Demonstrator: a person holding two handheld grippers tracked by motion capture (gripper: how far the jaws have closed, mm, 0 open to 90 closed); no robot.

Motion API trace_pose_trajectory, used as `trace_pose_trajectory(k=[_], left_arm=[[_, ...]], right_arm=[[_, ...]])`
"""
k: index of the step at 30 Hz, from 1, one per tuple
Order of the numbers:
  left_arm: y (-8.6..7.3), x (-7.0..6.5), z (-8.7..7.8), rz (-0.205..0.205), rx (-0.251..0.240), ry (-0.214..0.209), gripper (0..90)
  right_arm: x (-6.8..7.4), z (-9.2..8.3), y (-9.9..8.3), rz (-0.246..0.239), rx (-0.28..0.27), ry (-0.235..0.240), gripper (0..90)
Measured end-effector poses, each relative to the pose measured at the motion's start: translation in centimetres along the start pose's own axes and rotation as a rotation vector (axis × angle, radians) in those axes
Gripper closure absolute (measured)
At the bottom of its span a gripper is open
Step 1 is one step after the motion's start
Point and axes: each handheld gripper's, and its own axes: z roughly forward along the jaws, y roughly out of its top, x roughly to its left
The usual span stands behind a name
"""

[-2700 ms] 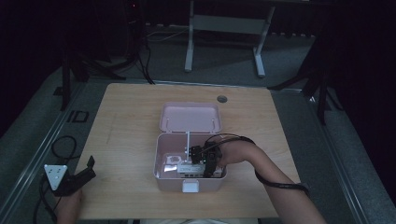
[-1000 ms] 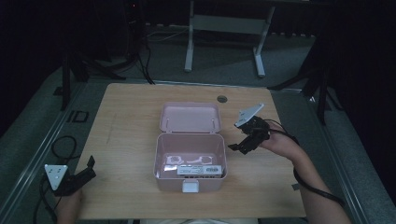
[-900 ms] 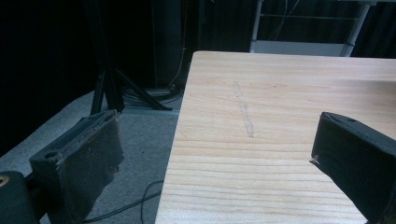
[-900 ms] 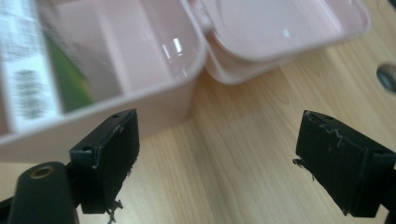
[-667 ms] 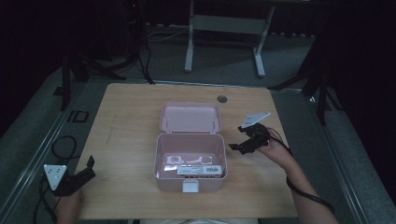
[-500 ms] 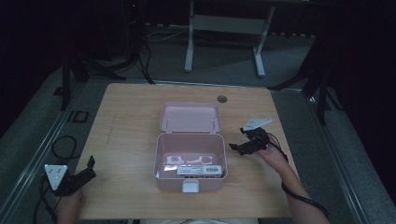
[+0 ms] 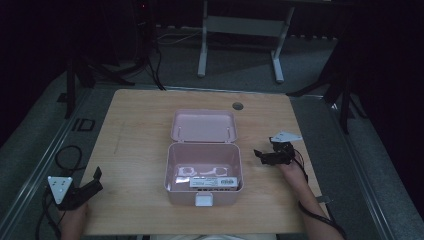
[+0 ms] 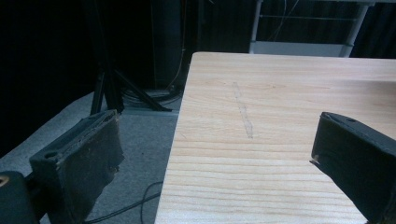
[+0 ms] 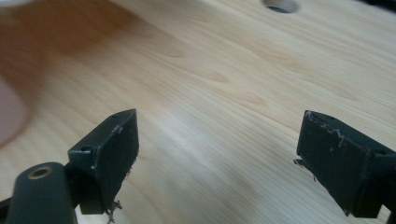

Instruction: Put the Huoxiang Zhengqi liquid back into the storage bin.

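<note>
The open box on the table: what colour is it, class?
Pale pink, lid and base alike; the box shows best in the high view.

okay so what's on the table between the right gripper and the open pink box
Nothing: in the high view a bare strip of wooden table separates the right gripper from the pink box. The right gripper view shows plain wood between its open jaws.

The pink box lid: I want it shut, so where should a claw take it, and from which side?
Probably the lid's free far edge, reached from the table's far side: it lies folded back open, hinged to the box along its near edge.
</note>
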Motion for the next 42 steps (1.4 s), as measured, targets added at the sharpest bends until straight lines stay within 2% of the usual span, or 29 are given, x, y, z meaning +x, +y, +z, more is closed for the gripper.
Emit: trace_pose_trajectory(k=[1,6,8,9,14,18,23,27,32,36,39,42], left_arm=[[0.0,0.0,0.0,0.000,0.000,0.001,2.1],[0.0,0.0,0.0,-0.002,0.004,-0.001,2.1],[0.0,0.0,0.0,-0.002,0.004,0.000,2.1],[0.0,0.0,0.0,-0.002,0.004,0.000,2.1],[0.0,0.0,0.0,-0.001,0.005,0.000,2.1],[0.0,0.0,0.0,0.000,0.007,0.001,2.1],[0.0,0.0,0.0,-0.001,0.008,0.001,2.1],[0.0,0.0,0.0,-0.001,0.005,0.002,2.1],[0.0,0.1,0.0,-0.002,0.008,0.000,2.1],[0.0,0.1,0.0,-0.002,0.007,0.001,2.1],[0.0,0.0,0.0,0.000,0.008,0.001,2.1],[0.0,0.0,0.0,0.004,0.006,0.000,2.1]], right_arm=[[-0.2,-0.1,-0.3,0.008,-0.005,-0.005,12.4],[-1.2,-1.2,-1.4,0.072,-0.052,-0.096,12.1],[-1.8,-1.8,-1.9,0.103,-0.061,-0.103,12.1],[-1.8,-1.8,-1.9,0.103,-0.061,-0.103,12.1],[-3.0,-2.9,-3.0,0.133,-0.051,-0.170,12.1],[-3.6,-3.6,-3.8,0.167,-0.050,-0.200,12.1],[-4.2,-4.5,-4.8,0.214,-0.071,-0.224,11.4],[-4.5,-5.0,-5.3,0.239,-0.078,-0.262,11.4],[-4.7,-5.8,-5.8,0.315,-0.082,-0.318,11.4],[-4.7,-6.1,-6.1,0.309,-0.086,-0.344,11.5],[-4.8,-6.3,-6.2,0.312,-0.092,-0.326,12.9],[-4.8,-6.3,-6.5,0.323,-0.092,-0.338,12.9]])
